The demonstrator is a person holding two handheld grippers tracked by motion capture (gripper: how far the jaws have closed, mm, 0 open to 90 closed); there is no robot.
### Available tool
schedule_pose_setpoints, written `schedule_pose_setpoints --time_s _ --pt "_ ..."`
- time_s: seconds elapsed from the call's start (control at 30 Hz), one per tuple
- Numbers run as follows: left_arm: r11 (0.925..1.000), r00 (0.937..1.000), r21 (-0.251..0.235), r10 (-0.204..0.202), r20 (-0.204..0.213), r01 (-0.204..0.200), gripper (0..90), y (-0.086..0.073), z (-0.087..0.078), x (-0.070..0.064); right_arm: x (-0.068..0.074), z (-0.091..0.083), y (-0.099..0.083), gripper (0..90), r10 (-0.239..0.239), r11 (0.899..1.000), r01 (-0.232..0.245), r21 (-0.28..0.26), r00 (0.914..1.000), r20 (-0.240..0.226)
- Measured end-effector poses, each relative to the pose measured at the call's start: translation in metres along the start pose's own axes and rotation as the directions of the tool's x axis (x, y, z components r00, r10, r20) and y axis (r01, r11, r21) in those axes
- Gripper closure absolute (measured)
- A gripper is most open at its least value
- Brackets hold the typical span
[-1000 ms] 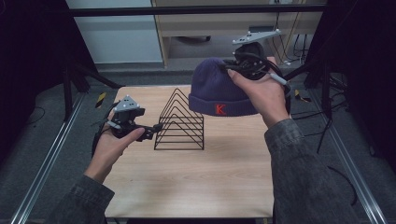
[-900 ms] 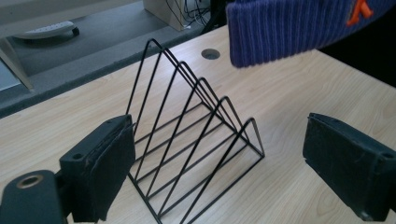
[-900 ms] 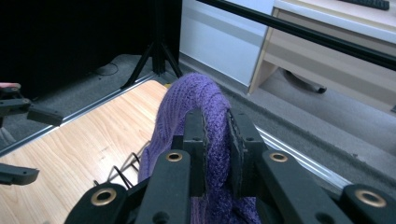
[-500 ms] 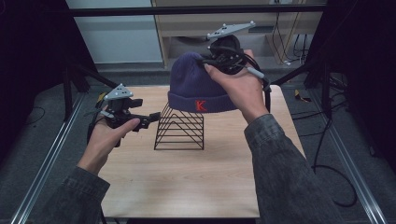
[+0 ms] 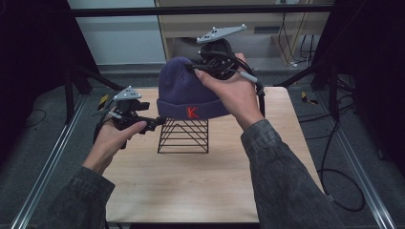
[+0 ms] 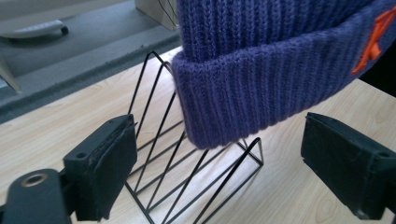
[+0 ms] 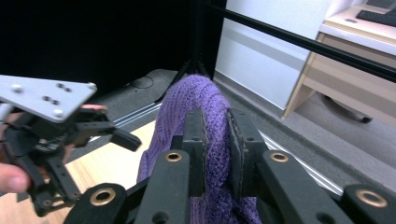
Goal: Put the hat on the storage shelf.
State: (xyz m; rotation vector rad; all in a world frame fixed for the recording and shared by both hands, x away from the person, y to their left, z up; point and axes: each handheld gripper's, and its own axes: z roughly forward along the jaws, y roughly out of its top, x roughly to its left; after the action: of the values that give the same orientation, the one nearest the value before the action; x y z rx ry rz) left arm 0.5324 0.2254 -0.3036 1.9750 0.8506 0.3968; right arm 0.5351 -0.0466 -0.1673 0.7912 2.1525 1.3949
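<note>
A purple knit beanie [image 5: 184, 88] with a red K hangs over a black wire rack [image 5: 184, 137] on the wooden table [image 5: 205, 186]. My right gripper [image 5: 195, 69] is shut on the beanie's crown; in the right gripper view its jaws pinch the knit fabric [image 7: 187, 105] at the right gripper [image 7: 215, 140]. My left gripper [image 5: 156, 121] is open at the rack's left end, just below the cuff. In the left gripper view the cuff [image 6: 261, 88] hangs above and beyond the left gripper [image 6: 233, 172], over the rack [image 6: 187, 186], untouched by the pads [image 6: 112, 163].
The table's front half is bare wood. A pale cabinet [image 5: 267, 26] and a black frame bar [image 5: 200, 9] stand behind the table. Metal rails [image 5: 47, 162] run along both sides, and cables [image 5: 334, 186] lie on the floor at the right.
My right gripper has carried the beanie leftward and over the wire rack. My left gripper has moved up beside the rack, under the cuff, jaws still open.
</note>
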Motion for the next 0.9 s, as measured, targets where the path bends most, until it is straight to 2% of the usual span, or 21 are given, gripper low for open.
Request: schedule_pose_setpoints --time_s 0.23,0.33,0.37,0.4,0.43,0.53,0.57,0.7,0.83,0.9 --pt "1.0 0.9992 0.001 -0.006 0.039 0.006 7.0 0.001 0.009 0.002 0.008 0.002 0.001 78.5 -0.005 1.0 0.005 -0.012 0.9995 -0.032" --pt "0.9999 0.9982 0.001 -0.01 0.059 0.01 9.4 0.001 0.013 0.002 0.01 0.003 0.0 78.5 0.0 1.0 0.0 -0.012 0.9991 -0.041" --pt "0.9999 0.9974 -0.007 -0.009 0.072 0.009 18.6 0.001 0.014 0.0 0.009 0.005 -0.002 78.5 0.001 1.0 -0.002 -0.009 0.999 -0.044" --pt "0.9999 0.9974 -0.007 -0.009 0.072 0.009 22.3 0.001 0.014 0.0 0.009 0.006 -0.003 78.5 0.005 1.0 -0.005 -0.006 0.999 -0.043" --pt "1.0 0.9964 -0.006 -0.004 0.084 0.004 29.8 0.002 0.015 -0.001 0.009 0.007 -0.004 78.5 0.005 1.0 -0.005 -0.003 0.9991 -0.042" --pt "0.9999 0.9966 -0.014 0.002 0.083 -0.001 52.9 0.003 0.015 -0.003 0.006 0.008 -0.007 78.5 0.013 1.0 -0.012 0.007 0.9992 -0.037" --pt "0.9997 0.9975 -0.024 0.007 0.07 -0.006 61.3 0.003 0.014 -0.004 0.005 0.009 -0.008 78.5 0.01 1.0 -0.01 0.009 0.9994 -0.034" --pt "0.9993 0.9991 -0.035 0.018 0.038 -0.017 70.3 0.006 0.013 -0.006 -0.003 0.007 -0.01 78.5 0.02 1.0 -0.019 0.008 0.9996 -0.022" --pt "0.9994 0.9996 -0.035 0.004 0.026 -0.003 71.5 0.007 0.011 -0.006 -0.01 0.007 -0.012 78.3 0.029 0.999 -0.029 0.014 0.9994 -0.016" --pt "0.9993 0.9999 -0.036 0.012 0.0 -0.012 71.9 0.006 0.01 -0.004 -0.014 0.012 -0.014 78.1 0.026 0.999 -0.026 0.022 0.9996 -0.01"
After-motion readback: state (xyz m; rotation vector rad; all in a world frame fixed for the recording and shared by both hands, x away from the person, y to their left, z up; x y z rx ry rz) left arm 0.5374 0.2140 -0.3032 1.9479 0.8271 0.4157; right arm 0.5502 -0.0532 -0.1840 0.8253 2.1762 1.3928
